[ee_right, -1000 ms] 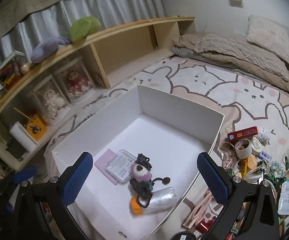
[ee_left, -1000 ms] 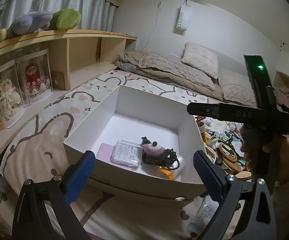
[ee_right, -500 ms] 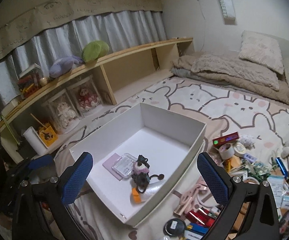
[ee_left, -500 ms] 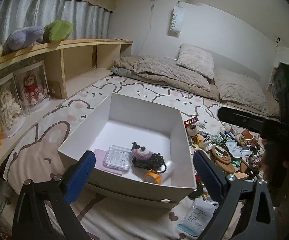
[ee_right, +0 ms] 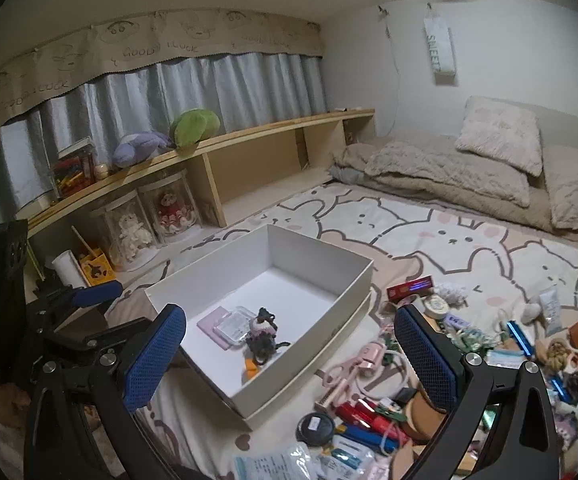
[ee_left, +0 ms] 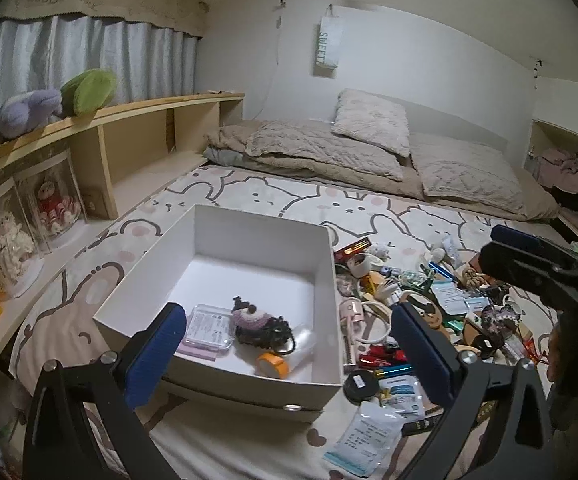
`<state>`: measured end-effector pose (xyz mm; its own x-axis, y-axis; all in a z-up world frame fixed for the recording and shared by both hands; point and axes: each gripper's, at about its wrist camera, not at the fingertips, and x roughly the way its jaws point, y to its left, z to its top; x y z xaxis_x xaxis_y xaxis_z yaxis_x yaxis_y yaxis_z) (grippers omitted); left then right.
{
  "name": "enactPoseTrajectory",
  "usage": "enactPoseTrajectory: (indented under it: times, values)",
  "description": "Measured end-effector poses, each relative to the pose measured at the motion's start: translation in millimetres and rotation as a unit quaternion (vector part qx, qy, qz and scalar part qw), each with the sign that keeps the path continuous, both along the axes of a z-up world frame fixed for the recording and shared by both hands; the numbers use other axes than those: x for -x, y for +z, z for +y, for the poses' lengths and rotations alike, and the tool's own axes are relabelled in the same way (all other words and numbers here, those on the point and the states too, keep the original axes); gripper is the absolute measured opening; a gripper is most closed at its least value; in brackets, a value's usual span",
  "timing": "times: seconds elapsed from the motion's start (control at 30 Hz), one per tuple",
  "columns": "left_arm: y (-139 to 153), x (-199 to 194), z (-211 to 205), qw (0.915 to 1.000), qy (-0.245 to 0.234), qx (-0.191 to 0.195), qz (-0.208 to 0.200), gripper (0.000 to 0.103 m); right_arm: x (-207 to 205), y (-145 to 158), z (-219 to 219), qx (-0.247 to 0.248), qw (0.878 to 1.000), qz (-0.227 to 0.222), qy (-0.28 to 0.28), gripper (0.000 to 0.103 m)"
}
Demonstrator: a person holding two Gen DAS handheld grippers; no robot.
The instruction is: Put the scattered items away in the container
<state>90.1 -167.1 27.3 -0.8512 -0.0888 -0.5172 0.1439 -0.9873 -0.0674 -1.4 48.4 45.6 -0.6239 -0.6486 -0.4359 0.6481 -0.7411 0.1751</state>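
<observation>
grey pillow (ee_left: 372,121), wooden shelf (ee_right: 249,136), curtains (ee_right: 209,84)

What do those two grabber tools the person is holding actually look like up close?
Each is a black frame ending in two fingers. The left gripper and right gripper both have fingers faced with blue, mesh-textured pads, fixed to angular black arms with silver bolts. Seen from the right wrist camera, the left tool carries a black slab-like block on top. No cables or sleeves are visible.

One white box (ee_right: 321,256); inside it one clear plastic case (ee_left: 209,326), one pink card (ee_right: 213,326), one crocheted toy (ee_left: 255,320), one orange tape roll (ee_left: 274,365); two doll display cases (ee_right: 153,220); two plush toys (ee_right: 169,134) on the shelf (ee_right: 249,136); three pillows (ee_left: 373,122).
</observation>
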Motion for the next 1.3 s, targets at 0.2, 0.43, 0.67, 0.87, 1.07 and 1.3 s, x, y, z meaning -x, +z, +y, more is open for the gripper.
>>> enactPoseTrajectory:
  times: [0.2, 0.43, 0.67, 0.87, 1.07, 1.3]
  values:
    - [5.2, -0.6, 16.6, 1.0000, -0.006, 0.006, 0.005, 0.103, -12.2, 2.2, 25.8, 0.009, 0.999, 0.021, -0.028, 0.103]
    - [11.7, -3.7, 32.4, 0.9997, -0.014, 0.006, 0.017, 0.103, -17.3, 4.2, 59.2, 0.018, 0.998, 0.025, -0.063, 0.103]
    - [17.9, -5.2, 48.1, 0.9992, -0.022, 0.005, 0.033, 0.103, -24.6, 6.2, 86.9, 0.022, 0.995, 0.035, -0.090, 0.103]
    - [22.1, -5.7, 57.8, 0.9988, -0.029, -0.001, 0.040, 0.103, -31.4, 8.2, 105.2, 0.020, 0.993, 0.044, -0.110, 0.103]
    - [21.6, -4.7, 69.3, 0.9984, -0.039, 0.003, 0.042, 0.103, -36.5, 8.6, 124.3, 0.022, 0.990, 0.046, -0.128, 0.103]
    - [12.9, -1.5, 82.8, 0.9972, -0.068, 0.001, 0.032, 0.103, -41.5, 0.6, 143.0, 0.028, 0.988, 0.038, -0.147, 0.103]
